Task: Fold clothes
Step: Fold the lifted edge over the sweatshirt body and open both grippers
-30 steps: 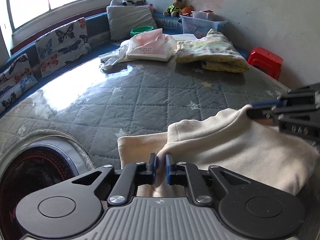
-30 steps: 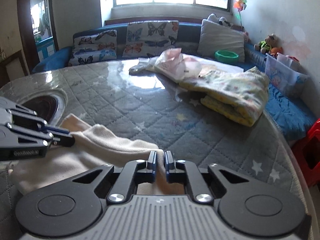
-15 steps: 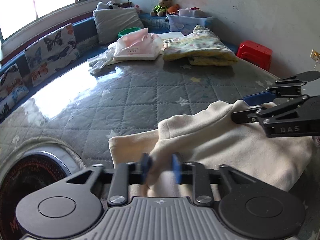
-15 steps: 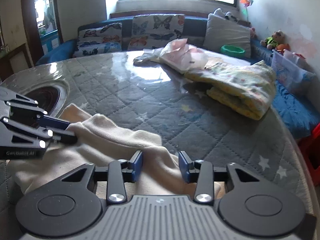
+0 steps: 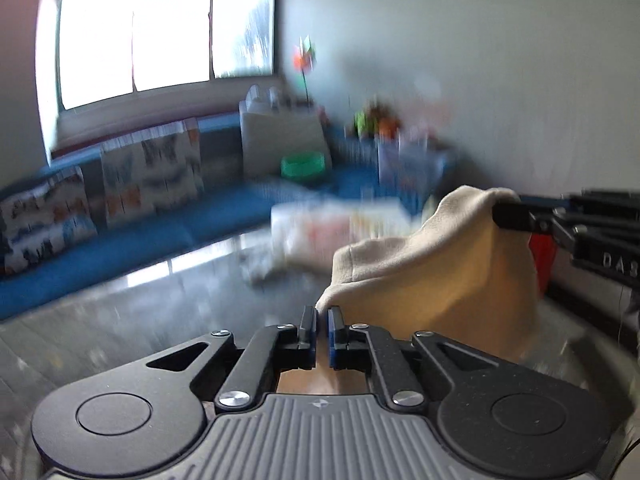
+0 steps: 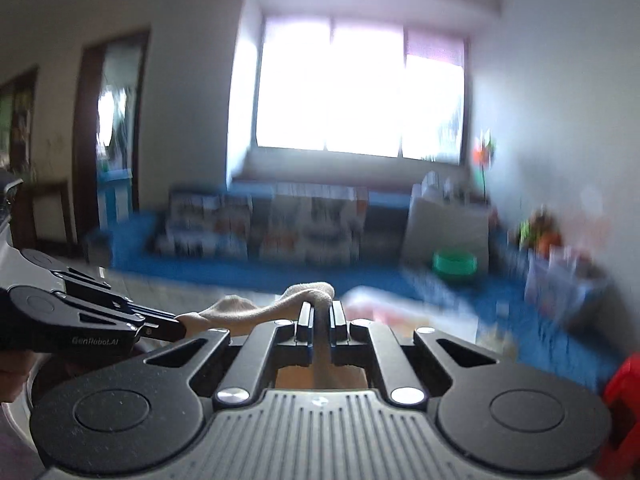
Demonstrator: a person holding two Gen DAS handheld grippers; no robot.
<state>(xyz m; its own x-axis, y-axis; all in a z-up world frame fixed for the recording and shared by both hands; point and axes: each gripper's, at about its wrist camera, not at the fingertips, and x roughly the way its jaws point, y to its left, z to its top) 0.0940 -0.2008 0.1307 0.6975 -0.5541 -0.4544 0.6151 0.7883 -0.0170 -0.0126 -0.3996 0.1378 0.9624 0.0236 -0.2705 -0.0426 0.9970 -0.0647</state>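
Observation:
A cream garment (image 5: 432, 280) hangs lifted above the table, stretched between both grippers. In the left wrist view my left gripper (image 5: 322, 320) is shut on its near edge, a thin bit of cloth pinched between the blue pads. My right gripper (image 5: 505, 216) bites the far upper corner at the right. In the right wrist view the right gripper (image 6: 320, 314) has its jaws closed tight on a fold of the garment (image 6: 256, 308), which bulges over the fingertips. The left gripper (image 6: 178, 326) holds the other end at the left. Both views are motion-blurred.
The table (image 5: 160, 300) has a glossy grey quilted cover. Behind it runs a blue bench with butterfly cushions (image 5: 148, 176) and a green bowl (image 5: 302, 162). A blurred pile of clothes (image 5: 320, 224) lies at the table's far side. A red stool (image 6: 624, 392) stands at the right.
Both grippers have risen and tilted up, lifting the cream garment off the table. The right gripper opened briefly and closed again on the cloth.

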